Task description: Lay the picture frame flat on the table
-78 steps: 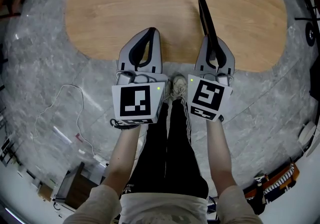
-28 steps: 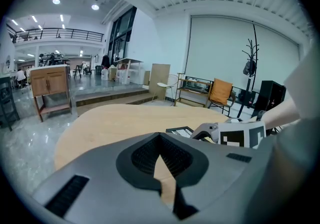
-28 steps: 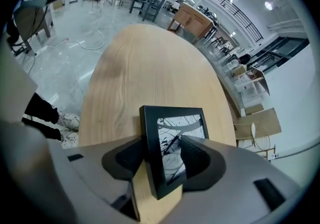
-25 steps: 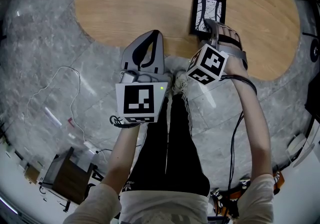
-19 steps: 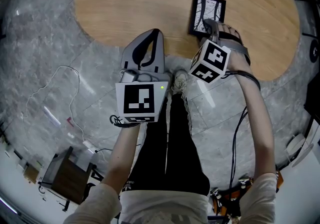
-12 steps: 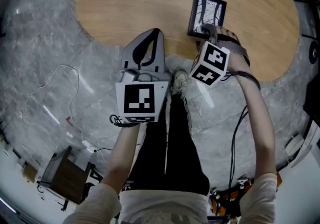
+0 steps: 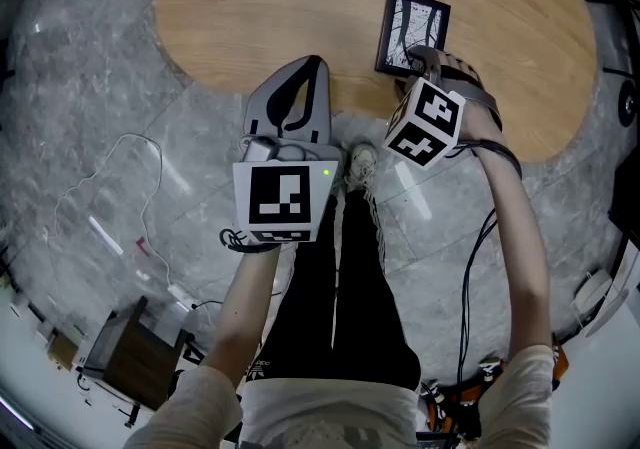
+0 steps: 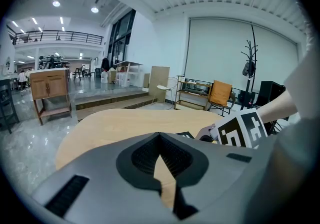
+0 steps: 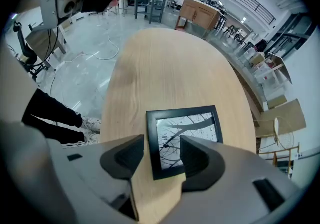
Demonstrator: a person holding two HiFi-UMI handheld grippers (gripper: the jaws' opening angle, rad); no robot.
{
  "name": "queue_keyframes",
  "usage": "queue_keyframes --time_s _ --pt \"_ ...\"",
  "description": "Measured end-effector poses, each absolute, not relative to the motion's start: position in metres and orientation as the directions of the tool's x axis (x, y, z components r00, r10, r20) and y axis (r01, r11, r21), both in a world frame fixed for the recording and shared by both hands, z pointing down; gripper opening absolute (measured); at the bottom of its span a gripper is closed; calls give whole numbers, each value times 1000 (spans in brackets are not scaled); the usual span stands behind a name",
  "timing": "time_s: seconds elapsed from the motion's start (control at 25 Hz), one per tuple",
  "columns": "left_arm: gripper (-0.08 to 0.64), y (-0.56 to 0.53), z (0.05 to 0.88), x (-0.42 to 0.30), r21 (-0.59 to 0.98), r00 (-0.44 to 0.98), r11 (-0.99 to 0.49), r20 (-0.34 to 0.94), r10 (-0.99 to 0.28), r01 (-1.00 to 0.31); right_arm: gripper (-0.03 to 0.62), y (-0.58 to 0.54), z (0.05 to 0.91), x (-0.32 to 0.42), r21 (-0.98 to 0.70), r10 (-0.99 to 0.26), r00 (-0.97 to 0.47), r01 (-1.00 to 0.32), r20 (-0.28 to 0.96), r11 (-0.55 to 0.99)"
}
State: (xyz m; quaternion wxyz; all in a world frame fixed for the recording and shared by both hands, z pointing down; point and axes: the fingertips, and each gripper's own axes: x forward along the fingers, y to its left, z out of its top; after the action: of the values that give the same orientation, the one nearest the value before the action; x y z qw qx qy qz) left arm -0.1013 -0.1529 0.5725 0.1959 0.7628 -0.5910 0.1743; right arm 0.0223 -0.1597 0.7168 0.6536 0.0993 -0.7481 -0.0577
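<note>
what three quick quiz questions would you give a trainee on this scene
1. True or false: the frame stands upright on the table.
2. Pick one: the jaws of the right gripper are A) shut on the frame, B) open over the frame's near edge, C) out of view.
3. Fill in: the left gripper has its jaws shut on ____.

Key
1. False: it lies flat, picture side up.
2. B
3. nothing
</note>
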Motion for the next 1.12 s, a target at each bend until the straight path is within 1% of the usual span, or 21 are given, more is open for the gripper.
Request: queue_keyframes --time_s 0.08,0.16,0.2,0.24,0.28,0.32,0.4,0.52,0.64,0.72,0.8,0.88,1.0,1.12 --pt "8 -155 565 -100 89 244 -230 491 -836 -969 230 -167 707 23 247 -258 -134 -90 957 965" --pt "8 -159 552 -98 84 247 -236 480 -842 -968 219 -182 688 23 322 -338 -157 -121 928 939" --pt "8 -162 543 -97 83 248 -237 471 -846 -968 181 -192 673 22 378 -400 -173 -148 900 914" --pt "8 -165 532 -96 83 250 -239 460 -852 -968 93 -204 654 22 439 -471 -188 -187 862 879" --pt "8 -170 520 -96 83 252 -241 446 -859 -967 24 -217 633 21 492 -537 -200 -236 819 838" --pt "8 -175 506 -95 82 254 -243 429 -867 -967 8 -228 610 21 528 -592 -209 -294 778 797" --pt "8 -185 476 -95 81 259 -247 398 -880 -966 6 -246 560 21 548 -674 -222 -434 705 716" --pt "8 -193 420 -93 82 264 -251 354 -897 -965 6 -257 469 26 501 -779 -232 -652 583 569" --pt "8 -202 353 -87 80 274 -262 294 -916 -962 6 -261 362 42 398 -890 -203 -838 409 374" --pt "8 -199 306 -82 86 280 -267 264 -923 -960 6 -246 292 57 292 -938 -166 -921 304 258" --pt "8 -186 259 -77 92 285 -270 238 -929 -958 5 -219 230 71 204 -966 -132 -962 223 179" --pt "8 -169 217 -71 92 293 -280 209 -933 -956 5 -187 181 80 147 -979 -118 -979 165 143" --pt "8 -142 166 -56 62 322 -316 161 -933 -947 6 -141 136 88 81 -984 -137 -986 116 146" --pt "8 -116 136 -46 29 343 -342 117 -932 -939 6 -105 117 88 60 -983 -163 -984 87 168"
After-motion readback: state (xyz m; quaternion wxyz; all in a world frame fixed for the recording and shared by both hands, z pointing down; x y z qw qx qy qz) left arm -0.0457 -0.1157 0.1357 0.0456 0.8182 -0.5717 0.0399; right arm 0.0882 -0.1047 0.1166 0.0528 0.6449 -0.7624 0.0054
